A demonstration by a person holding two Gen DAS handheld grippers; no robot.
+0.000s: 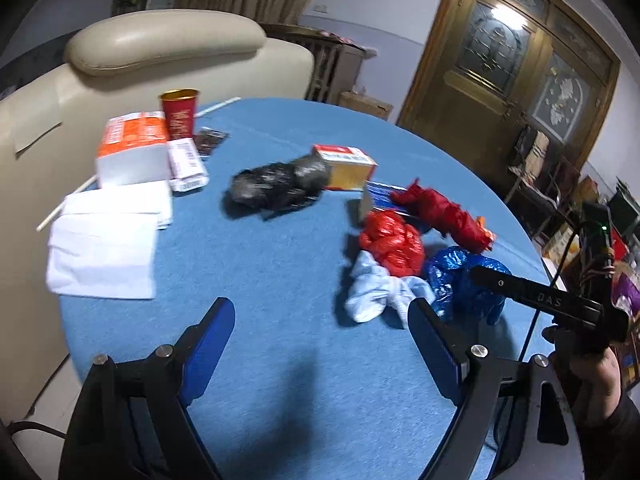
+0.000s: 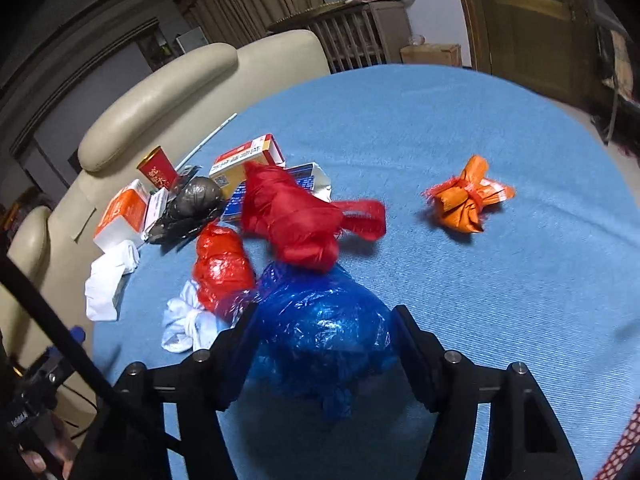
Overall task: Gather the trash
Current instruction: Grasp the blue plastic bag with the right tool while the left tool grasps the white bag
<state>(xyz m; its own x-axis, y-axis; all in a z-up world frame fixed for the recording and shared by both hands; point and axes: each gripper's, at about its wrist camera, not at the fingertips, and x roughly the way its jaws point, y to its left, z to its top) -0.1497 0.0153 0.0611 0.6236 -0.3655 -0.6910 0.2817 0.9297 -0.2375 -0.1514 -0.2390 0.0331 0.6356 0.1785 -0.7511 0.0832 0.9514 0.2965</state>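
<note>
Right wrist view: right claw point(image 2: 320, 344) straddles a crumpled blue bag point(image 2: 320, 320) on the blue tabletop point(image 2: 500, 300). Both fingers sit against the bag's flanks; whether they press or only touch, cannot tell. No earlier look to compare. Judgement: this is the pick-up step of trash collection, the blue bag taken first because it lies nearest the front edge of the pile.

Placement relative to the blue bag:
- Dark red bag point(image 2: 292, 220) touching its far side, a handle loop trailing right.
- Bright red bag point(image 2: 222, 268) just beside it to the left, a white rag point(image 2: 188, 324) below that.
- Orange bundle point(image 2: 468, 196) well apart, far right, alone.
- Black bag point(image 2: 192, 208), yellow box point(image 2: 248, 160), red cup point(image 2: 158, 168) beyond, toward the cream sofa point(image 2: 160, 92).

Blue bag is a rounded lump, slightly longer across the claw's gap than deep, with no clear point; a loose tail hangs toward the camera.

Left wrist view: left claw point(image 1: 320, 320) wide, nothing between its fingers, hovering over bare tabletop just left of the rag, probably waiting its turn.
</note>
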